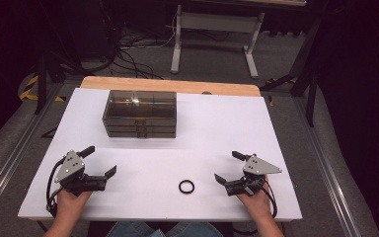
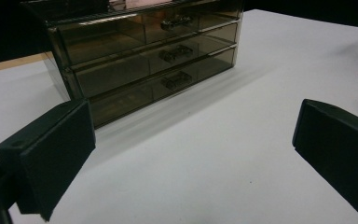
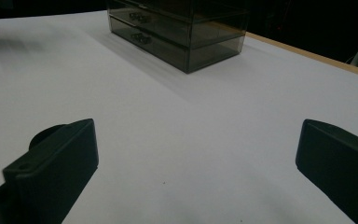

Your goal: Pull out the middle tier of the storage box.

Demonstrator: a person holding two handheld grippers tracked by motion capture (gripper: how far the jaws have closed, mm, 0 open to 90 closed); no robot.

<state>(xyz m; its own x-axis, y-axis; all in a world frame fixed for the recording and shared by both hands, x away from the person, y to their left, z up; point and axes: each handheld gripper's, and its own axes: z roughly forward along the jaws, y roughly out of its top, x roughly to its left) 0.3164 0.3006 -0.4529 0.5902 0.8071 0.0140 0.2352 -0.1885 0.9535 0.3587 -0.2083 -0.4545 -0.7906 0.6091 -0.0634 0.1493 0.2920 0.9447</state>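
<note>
So far nothing is started: I hold both grippers, left [image 1: 100, 161] and right [image 1: 226, 168], with jaws wide and empty, the black ring [image 1: 186, 186] untouched on the bench [image 1: 217, 123], all 3 drawers of the organizer [image 1: 139, 114] shut.

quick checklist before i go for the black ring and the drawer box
1. Left tool open, nothing between its jaws: ok.
2. Right tool open, nothing between its jaws: ok.
3. Black ring lying flat on the white table, apart from both tools, nearer the right one: ok.
4. Drawer box upright at the far side, all three drawers shut: ok.
5. Table between ring and box free of other things: ok.
6. What is inside the drawers: cannot tell, smoked plastic too dark.
</note>
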